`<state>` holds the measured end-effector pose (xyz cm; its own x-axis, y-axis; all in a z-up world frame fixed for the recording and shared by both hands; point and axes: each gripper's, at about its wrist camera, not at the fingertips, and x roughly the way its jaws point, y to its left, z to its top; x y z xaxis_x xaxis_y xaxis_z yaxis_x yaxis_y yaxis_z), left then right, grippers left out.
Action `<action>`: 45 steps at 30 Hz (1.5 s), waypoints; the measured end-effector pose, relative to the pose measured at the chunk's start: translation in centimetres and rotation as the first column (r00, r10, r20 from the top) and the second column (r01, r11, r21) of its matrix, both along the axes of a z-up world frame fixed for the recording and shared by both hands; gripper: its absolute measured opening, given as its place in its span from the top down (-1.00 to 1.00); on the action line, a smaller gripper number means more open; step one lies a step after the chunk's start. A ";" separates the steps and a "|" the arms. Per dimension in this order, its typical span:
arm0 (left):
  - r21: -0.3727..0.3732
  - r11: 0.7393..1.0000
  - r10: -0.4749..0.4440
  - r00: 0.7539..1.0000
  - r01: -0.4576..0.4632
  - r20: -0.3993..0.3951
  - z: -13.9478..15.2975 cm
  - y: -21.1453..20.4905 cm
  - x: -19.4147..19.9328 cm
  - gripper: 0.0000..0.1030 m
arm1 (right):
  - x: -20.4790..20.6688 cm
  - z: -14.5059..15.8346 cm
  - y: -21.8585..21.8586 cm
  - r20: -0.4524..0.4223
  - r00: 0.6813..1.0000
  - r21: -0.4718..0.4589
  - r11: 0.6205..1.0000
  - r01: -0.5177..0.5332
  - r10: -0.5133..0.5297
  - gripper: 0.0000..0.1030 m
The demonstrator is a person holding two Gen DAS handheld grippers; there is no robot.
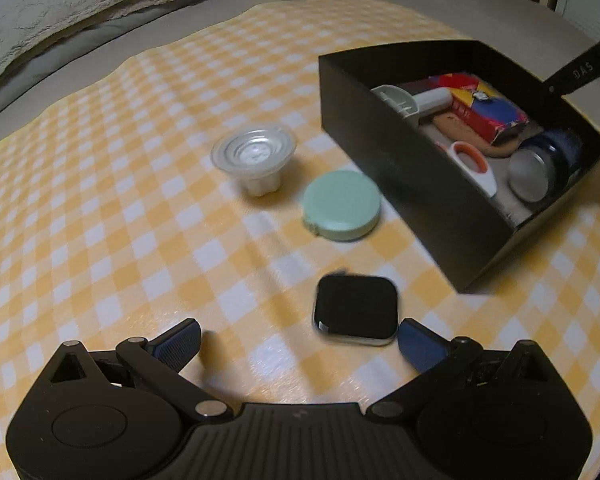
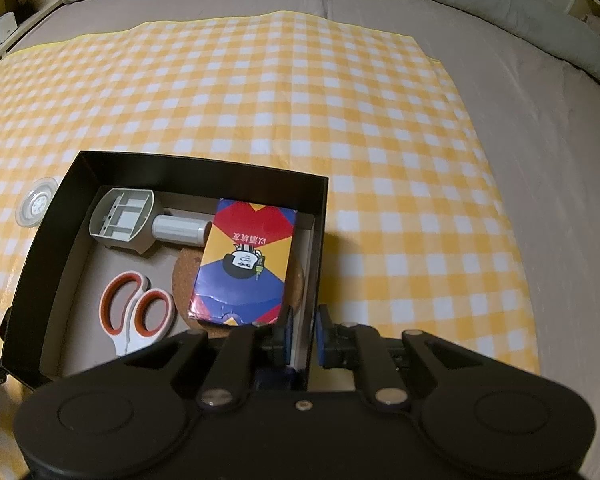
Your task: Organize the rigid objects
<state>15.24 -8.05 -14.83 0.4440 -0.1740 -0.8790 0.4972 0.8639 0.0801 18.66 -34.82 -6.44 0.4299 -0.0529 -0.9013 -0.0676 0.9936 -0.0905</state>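
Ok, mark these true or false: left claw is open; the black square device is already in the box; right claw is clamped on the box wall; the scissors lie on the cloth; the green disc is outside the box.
1. Left claw is open: true.
2. Black square device in the black box: false, it lies on the checkered cloth.
3. Right claw clamped on the box wall: true.
4. Scissors on the cloth: false, inside the box.
5. Green disc outside the box: true.
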 end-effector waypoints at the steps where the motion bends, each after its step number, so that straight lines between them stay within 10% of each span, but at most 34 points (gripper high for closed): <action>1: 0.013 1.000 0.001 1.000 -0.001 -0.001 0.0 0.1 -0.1 -1.00 | 0.0 0.0 0.0 0.001 1.000 -0.001 1.000 -0.001 0.001 0.77; 7: -0.041 0.999 -0.031 0.999 0.030 -0.034 0.0 0.7 -0.2 -0.95 | 0.0 -0.1 0.0 0.008 1.000 -0.001 1.000 -0.004 0.004 0.77; 21: -0.098 0.984 -0.147 0.989 0.146 -0.004 0.4 -0.8 0.7 0.00 | -0.1 0.0 -0.2 0.017 1.000 0.018 1.000 0.005 -0.005 0.77; 45: -0.181 0.982 -0.056 0.996 0.043 -0.072 0.6 -0.3 0.9 0.07 | 0.1 -0.2 0.2 0.002 1.000 -0.024 0.999 -0.024 0.024 0.73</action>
<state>16.14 -8.39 -14.20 0.3637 -0.3521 -0.8624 0.5384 0.8350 -0.1138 18.81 -34.59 -6.68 0.4330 -0.0638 -0.8991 -0.0911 0.9893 -0.1141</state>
